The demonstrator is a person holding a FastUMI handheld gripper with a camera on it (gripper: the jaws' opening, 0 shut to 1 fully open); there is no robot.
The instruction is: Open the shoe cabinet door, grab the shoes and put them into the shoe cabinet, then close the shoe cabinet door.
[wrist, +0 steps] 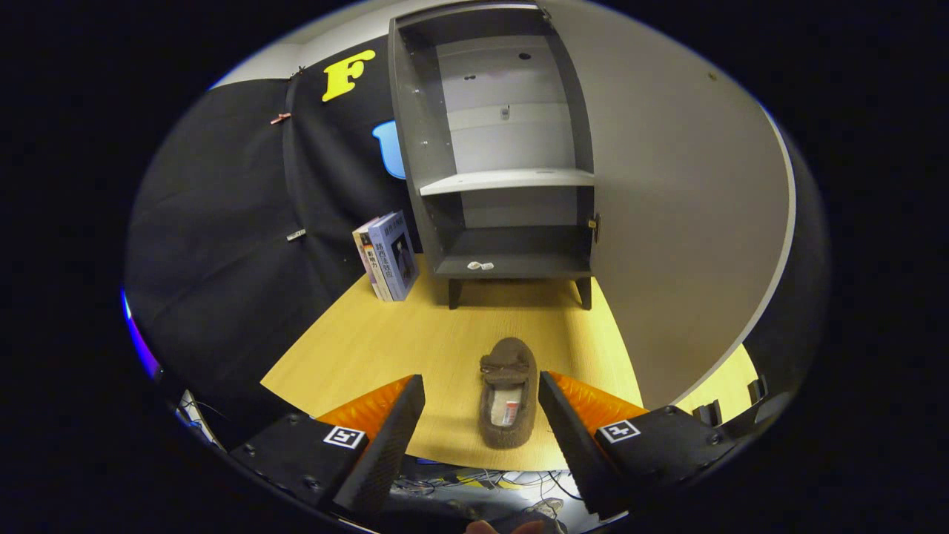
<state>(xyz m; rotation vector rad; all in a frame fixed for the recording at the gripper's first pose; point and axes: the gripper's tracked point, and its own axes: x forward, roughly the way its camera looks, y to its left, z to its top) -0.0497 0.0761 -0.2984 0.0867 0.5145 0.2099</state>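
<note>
Gripper (482, 415) wide open, nothing held, straddling slipper (508, 393) for grab; far cabinet (504, 178) door (682, 222) open right.

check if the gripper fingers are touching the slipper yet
Apart. In the gripper view the open gripper has the slipper lying between its fingers, with bare tabletop visible on both sides.

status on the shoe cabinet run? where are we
Done: cabinet door swung wide open. In hand: gripper open, fingers either side of the slipper on the table, not pressing it. Left: grasp the slipper, place it on the bare lower shelf, close the door.
</note>
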